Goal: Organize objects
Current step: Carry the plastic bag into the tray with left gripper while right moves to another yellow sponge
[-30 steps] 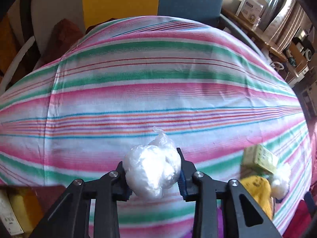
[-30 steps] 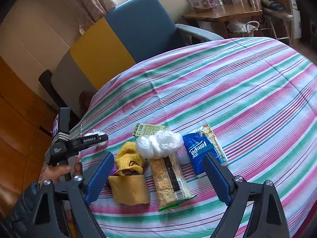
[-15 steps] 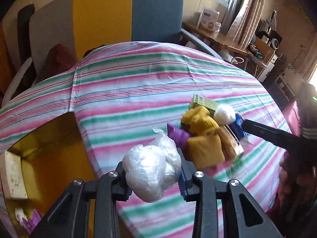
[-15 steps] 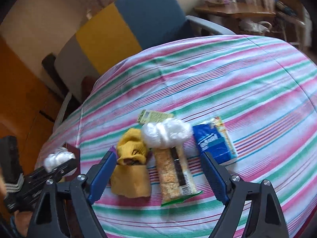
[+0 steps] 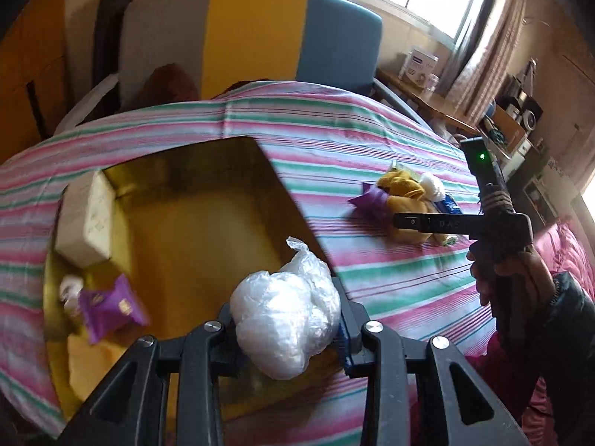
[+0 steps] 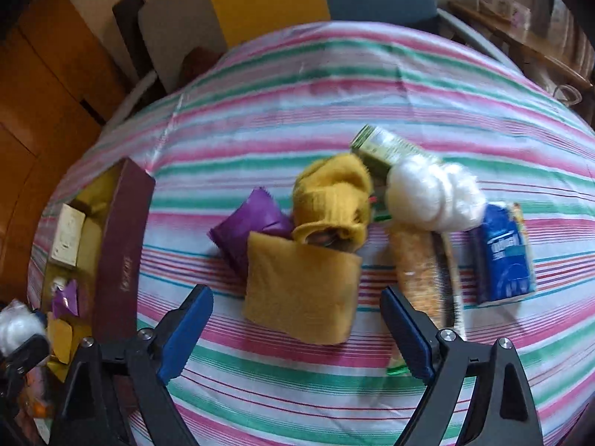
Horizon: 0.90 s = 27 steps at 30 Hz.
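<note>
Striped cloth in pink, green and white covers the tabletop (image 5: pixel 372 148), with a grey, yellow and blue chair behind it.

A clear plastic bag of white stuffing (image 5: pixel 286 319) sits pinched between the narrow-set fingers of the left gripper (image 5: pixel 286 334), hanging over the near edge of an open box with a yellow lining (image 5: pixel 193 230). The box floor lies from about ten to twelve o'clock of the bag. Inside, a purple packet (image 5: pixel 108 306) lies at nine o'clock of the bag and a pale carton (image 5: pixel 87 223) at ten o'clock, so the clear floor at eleven o'clock looks like the place to drop it.

The right gripper (image 6: pixel 297 327) has its blue fingers spread wide and empty, and the opening has just widened. A folded yellow cloth (image 6: pixel 301 290) lies just ahead of them at twelve o'clock, its long axis running roughly toward the fingers. Beyond it are a yellow knitted item (image 6: pixel 331 197), a second purple packet (image 6: pixel 245 226) at eleven o'clock, and a second white bag (image 6: pixel 431 193) at one o'clock. This hand is the nearer one to the pile.
</note>
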Tool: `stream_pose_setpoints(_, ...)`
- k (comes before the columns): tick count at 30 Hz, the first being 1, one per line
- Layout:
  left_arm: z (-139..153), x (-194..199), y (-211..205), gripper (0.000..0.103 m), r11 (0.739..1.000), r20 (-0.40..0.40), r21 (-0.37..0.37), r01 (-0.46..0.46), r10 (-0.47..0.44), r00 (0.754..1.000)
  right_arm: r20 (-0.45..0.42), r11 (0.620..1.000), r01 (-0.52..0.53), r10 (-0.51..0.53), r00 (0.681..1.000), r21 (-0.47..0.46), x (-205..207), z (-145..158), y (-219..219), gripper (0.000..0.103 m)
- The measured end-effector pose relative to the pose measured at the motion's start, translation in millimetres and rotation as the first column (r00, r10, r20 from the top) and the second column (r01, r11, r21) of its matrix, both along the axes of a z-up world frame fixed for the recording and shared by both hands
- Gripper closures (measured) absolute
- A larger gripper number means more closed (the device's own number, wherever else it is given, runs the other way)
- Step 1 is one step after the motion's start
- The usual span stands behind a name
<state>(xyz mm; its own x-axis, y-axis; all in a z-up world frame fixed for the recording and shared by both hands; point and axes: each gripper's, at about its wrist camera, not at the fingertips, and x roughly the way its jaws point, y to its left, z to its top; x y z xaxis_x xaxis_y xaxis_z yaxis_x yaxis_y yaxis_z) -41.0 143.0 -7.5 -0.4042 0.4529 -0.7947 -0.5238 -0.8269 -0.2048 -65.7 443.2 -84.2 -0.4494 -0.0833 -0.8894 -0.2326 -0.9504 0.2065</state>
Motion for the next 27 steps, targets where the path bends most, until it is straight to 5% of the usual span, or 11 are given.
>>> stream_pose_setpoints(3, 4, 5, -38, 0.068, 0.997, -0.006, 0.028, -0.069, 0.069, 0.998, 0.02, 0.999, 0.006, -0.007, 1.0, 0.048, -4, -9, 0, 0.015)
stream_pose_setpoints(4, 5, 6, -51, 0.068, 0.995, -0.01, 0.039, -0.093, 0.094, 0.996, 0.024, 0.998, 0.003, -0.004, 1.0, 0.068, -5, -10, 0, 0.036)
stream_pose_setpoints(5, 6, 9, -62, 0.068, 0.992, -0.015, 0.045, -0.117, 0.117, 0.993, 0.032, 0.996, -0.005, 0.002, 0.999, 0.088, -5, -11, 1, 0.045)
stream_pose_setpoints(10, 5, 20, -126, 0.068, 0.966, -0.026, 0.045, -0.255, 0.257, 0.966, 0.036, 0.988, -0.055, 0.05, 0.998, 0.142, -1, -10, -7, 0.047)
stream_pose_setpoints(16, -13, 26, -180, 0.068, 0.919, 0.001, 0.024, -0.394, 0.394, 0.919, 0.05, 0.995, -0.034, 0.03, 0.998, 0.089, 0, -12, 3, 0.045)
stream_pose_setpoints(27, -10, -11, -114, 0.067, 0.97, -0.011, 0.028, -0.243, 0.243, 0.97, 0.051, 0.988, -0.056, 0.049, 0.997, 0.145, 1, -11, -5, 0.046)
